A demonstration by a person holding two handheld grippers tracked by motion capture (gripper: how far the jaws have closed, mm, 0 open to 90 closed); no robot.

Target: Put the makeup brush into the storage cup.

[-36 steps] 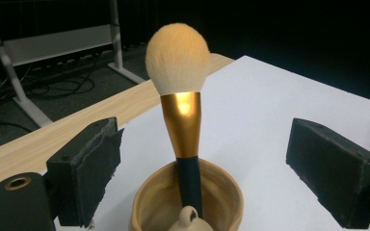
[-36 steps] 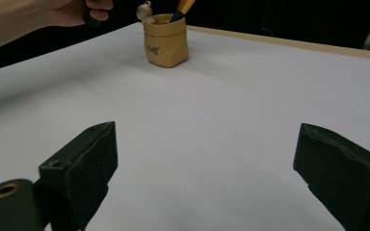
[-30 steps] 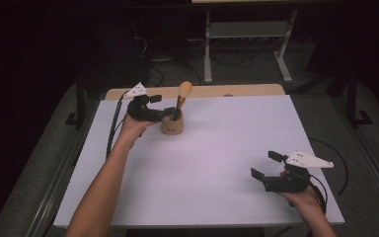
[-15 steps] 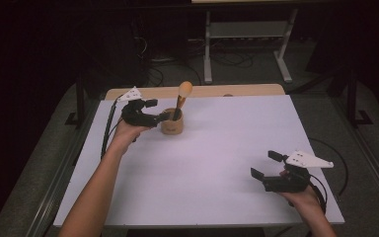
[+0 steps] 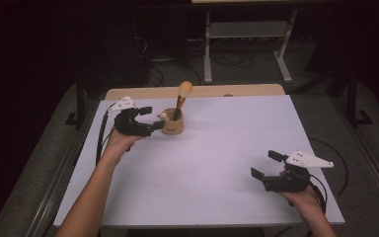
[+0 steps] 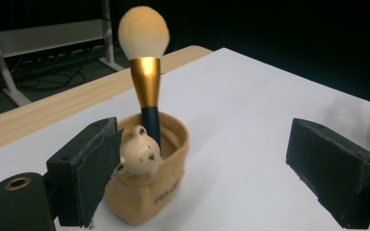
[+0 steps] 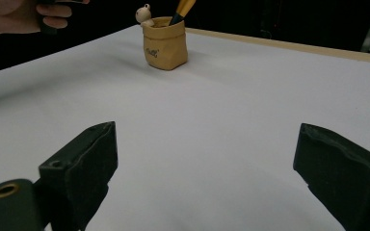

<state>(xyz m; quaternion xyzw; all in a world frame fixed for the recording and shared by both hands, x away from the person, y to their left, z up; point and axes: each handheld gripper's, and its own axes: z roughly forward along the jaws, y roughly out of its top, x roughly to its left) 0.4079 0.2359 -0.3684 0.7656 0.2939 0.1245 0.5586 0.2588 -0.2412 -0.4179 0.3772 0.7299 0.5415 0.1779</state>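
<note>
1. Tan pouch (image 5: 172, 123), soft-sided with a small bear figure (image 6: 138, 151) on its rim, stands on the white table (image 5: 217, 163) toward the far left. A brush (image 5: 181, 98) stands in it, leaning, pale head up.

2. Left gripper (image 5: 150, 118) sits just beside the pouch. Jaws are wide apart and hold nothing. In the left gripper view one jaw is close against the bear and the pouch wall; actual contact cannot be confirmed. The other jaw is well clear on the opposite side.

3. Right gripper (image 5: 264, 165) is at the near right of the table, well apart from the pouch. Jaws are spread wide, nothing between them.

4. Risks, as judged:
   - The pouch looks light and soft. A push from the near jaw would slide or tip it, and the top-heavy brush would go with it.
   - Closing on the pouch body would probably crush the wall and pinch the brush handle off-centre.
   - The bear protrudes from the rim and could catch on the jaw.

5. Pose: the left forearm (image 5: 96, 192) reaches forward along the table's left side, hand wrapped on the gripper, jaws pointing right toward the pouch. The right hand (image 5: 303, 197) is low at the near edge, jaws pointing left and away.
</note>
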